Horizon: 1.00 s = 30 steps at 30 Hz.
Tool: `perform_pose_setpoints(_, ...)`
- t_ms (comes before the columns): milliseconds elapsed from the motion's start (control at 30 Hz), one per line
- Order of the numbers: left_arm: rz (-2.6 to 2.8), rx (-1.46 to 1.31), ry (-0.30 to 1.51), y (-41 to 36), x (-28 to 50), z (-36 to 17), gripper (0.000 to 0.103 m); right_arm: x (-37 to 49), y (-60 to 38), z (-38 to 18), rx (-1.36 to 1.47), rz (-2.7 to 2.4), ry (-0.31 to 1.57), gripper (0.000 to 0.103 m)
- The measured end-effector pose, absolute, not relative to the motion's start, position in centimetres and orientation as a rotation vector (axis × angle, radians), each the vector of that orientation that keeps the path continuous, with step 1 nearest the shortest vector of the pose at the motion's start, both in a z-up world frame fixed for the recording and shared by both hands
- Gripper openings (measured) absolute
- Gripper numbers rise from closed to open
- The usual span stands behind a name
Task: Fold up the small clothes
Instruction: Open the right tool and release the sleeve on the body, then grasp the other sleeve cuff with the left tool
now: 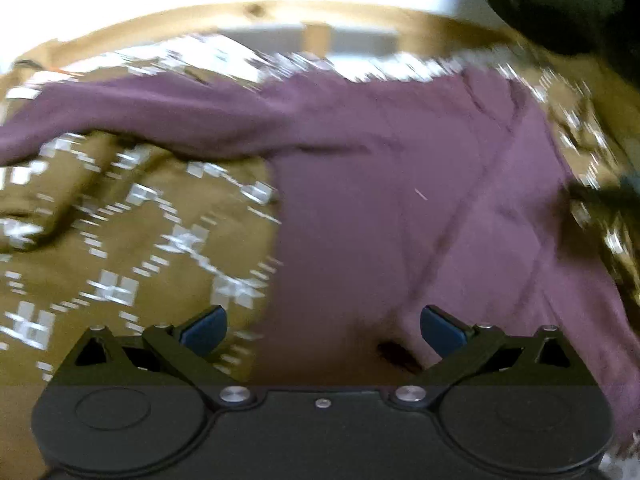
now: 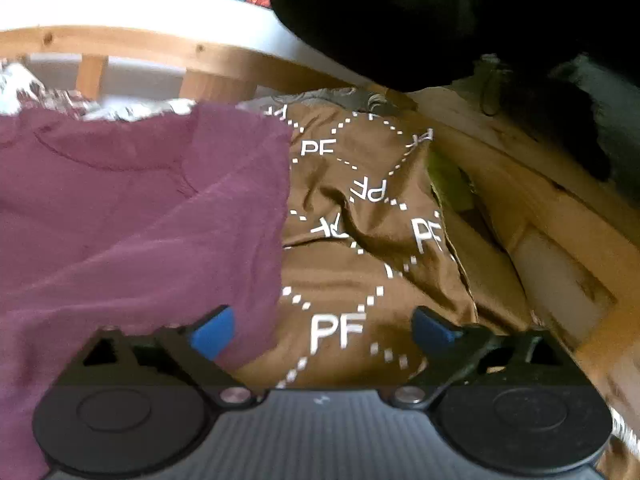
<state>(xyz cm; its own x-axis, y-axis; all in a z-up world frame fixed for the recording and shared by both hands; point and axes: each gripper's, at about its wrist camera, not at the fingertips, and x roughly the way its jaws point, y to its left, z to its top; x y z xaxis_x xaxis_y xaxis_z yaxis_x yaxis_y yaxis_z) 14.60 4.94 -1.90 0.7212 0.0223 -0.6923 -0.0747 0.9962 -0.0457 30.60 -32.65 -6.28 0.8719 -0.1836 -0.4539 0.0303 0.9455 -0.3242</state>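
Both grippers, left gripper and right gripper, are holding nothing, jaws wide open. The purple shirt is lying ahead of them, needing another fold, so next is grabbing an edge.

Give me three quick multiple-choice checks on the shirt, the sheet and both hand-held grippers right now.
1. What does the purple T-shirt lie on?
A. brown PF-print bedsheet
B. bare wooden floor
C. white towel

2. What colour are the gripper pads?
A. red
B. blue
C. green

3. What state are both hand-held grippers in?
A. both shut on the shirt
B. one shut on the sheet
C. both open, holding nothing

Answers: 1 A, brown PF-print bedsheet shows beside it; 2 B, blue in both views; 3 C, left hand-held gripper and right hand-held gripper stand wide, nothing pinched.
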Motion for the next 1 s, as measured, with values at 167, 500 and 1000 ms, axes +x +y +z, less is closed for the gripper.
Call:
perform_pose_setpoints(167, 0.223, -0.124, 0.681, 10.9, 14.5, 1.0, 0.102, 24.9, -31.5, -4.9, -0.172, 0.066, 0.48, 0.103)
perform_pose_setpoints(500, 0.631, -0.068, 0.534, 24.6, 15.0, 6.0, 0.102, 15.9, -26.0, -3.2, -0.027, 0.377, 0.426, 0.103)
perform_pose_setpoints(1000, 0.585, -0.076, 0.673, 35.5, 20.2, 7.2, 0.008, 16.3, -24.8, -6.3, -0.003, 0.394, 0.547, 0.103)
